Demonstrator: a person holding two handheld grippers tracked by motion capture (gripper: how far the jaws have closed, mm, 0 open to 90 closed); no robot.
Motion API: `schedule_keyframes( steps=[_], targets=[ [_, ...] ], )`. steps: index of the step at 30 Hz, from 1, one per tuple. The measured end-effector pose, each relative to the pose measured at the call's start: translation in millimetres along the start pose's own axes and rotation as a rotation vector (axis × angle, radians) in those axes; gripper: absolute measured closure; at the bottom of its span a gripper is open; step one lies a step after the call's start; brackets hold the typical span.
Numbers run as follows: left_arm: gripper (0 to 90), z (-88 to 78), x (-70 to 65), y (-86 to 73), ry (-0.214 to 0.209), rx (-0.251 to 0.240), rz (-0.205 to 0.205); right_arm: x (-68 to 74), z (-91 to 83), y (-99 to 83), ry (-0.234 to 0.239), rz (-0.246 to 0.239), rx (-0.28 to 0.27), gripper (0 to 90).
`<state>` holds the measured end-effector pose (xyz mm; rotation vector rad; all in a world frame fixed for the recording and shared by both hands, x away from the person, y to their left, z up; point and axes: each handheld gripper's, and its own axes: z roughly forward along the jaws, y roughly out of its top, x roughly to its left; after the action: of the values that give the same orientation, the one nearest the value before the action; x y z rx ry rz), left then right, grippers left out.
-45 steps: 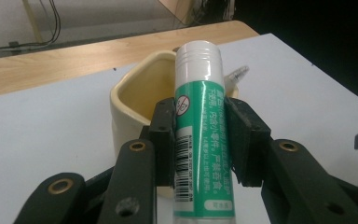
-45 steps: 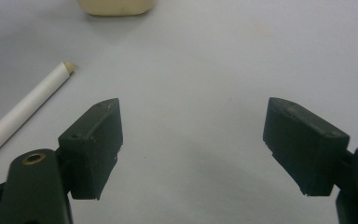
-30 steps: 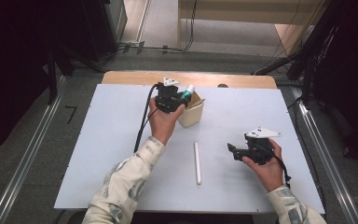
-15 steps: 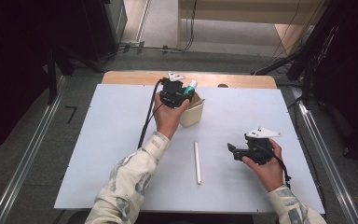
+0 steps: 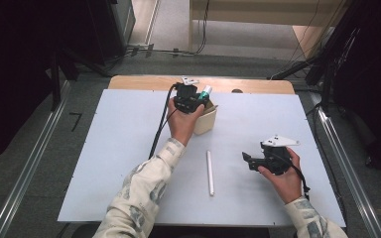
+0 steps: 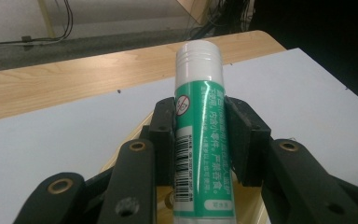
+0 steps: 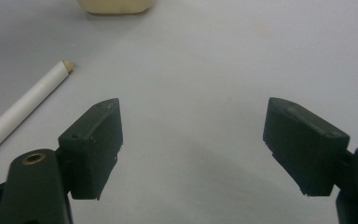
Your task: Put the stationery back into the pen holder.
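Note:
My left gripper [image 5: 202, 98] is shut on a green glue stick [image 6: 200, 130] with a white cap, and the pads press on both of its sides. The stick [image 5: 207, 91] stands upright, cap end up, just above a beige open box [image 5: 206, 120] at the far middle of the white board. My right gripper [image 5: 247, 159] rests low at the right of the board, pointing left. Its jaws [image 7: 193, 140] stand wide open with nothing between them. A white stick [image 5: 210, 172] lies on the board between the two hands; its tip [image 7: 23, 109] points toward the beige box [image 7: 116, 5].
The white board [image 5: 119, 139] lies on a wooden table whose far edge [image 5: 144, 82] shows beyond it. A black cable [image 5: 159, 129] trails from the left gripper across the board. Metal rails [image 5: 30, 168] and dark equipment flank the table.
The left gripper with the glue stick has drifted slightly to the right and farther over the box. The right gripper has stayed put.

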<state>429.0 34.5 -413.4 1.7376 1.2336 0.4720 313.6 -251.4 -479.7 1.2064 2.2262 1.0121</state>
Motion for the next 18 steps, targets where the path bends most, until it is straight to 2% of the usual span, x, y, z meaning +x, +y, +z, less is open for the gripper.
schedule_keyframes(
  steps=[2,18],
  targets=[
    [66.8,1.0,-0.5,-0.6,0.006,0.003,0.012,0.0,0.1,0.0,0.0,0.001,0.001,18.5],
    [66.7,6.6,-1.3,-3.4,0.005,0.0,0.014,0.0,0.2,-0.1,0.0,0.003,0.003,18.5]
  ],
)
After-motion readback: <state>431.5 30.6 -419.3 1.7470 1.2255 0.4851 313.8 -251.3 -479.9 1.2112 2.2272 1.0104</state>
